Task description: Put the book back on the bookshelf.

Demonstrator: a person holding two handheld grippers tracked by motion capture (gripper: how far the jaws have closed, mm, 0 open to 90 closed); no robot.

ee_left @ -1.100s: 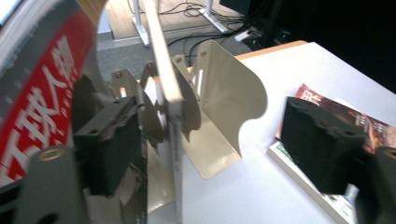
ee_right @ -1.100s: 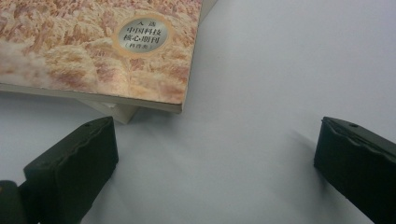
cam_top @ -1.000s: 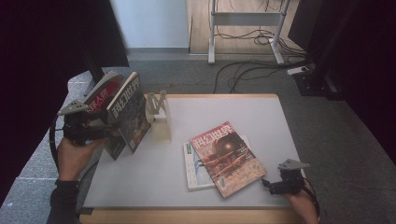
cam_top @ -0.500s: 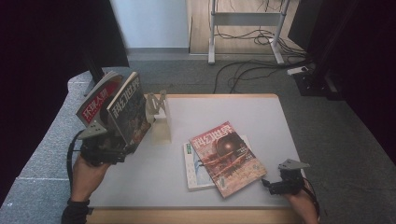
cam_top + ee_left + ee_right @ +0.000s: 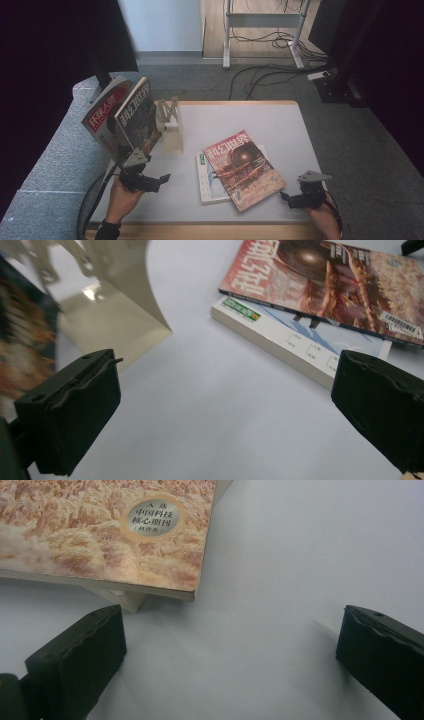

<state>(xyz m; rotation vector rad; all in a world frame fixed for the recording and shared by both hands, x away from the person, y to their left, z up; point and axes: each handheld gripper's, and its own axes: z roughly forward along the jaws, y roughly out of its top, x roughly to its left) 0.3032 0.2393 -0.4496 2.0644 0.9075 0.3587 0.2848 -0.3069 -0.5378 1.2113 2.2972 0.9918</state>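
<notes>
Two magazines (image 5: 125, 117) stand at the table's left and lean on a cream metal bookend (image 5: 170, 127). My left gripper (image 5: 157, 181) hovers low in front of them; its jaws have just been opening and stand open with nothing between them. In the left gripper view my left gripper (image 5: 227, 375) faces the bookend (image 5: 115, 315) and a red magazine (image 5: 325, 285) lying on a white book (image 5: 300, 347). The red magazine (image 5: 242, 167) lies flat mid-table. My right gripper (image 5: 287, 196), open and empty, rests by its near right corner. In the right gripper view that gripper (image 5: 232, 620) has the red magazine (image 5: 125, 535) close ahead.
The white tabletop (image 5: 250, 125) has a wooden front edge (image 5: 200, 232). Grey carpet surrounds the table, with cables and a desk frame (image 5: 265, 30) beyond its far side. A dark curtain (image 5: 50, 50) hangs at the left.
My left gripper has come down and away from the standing magazines toward the table's front left. The magazines stay leaning on the bookend. The right gripper has not moved.
</notes>
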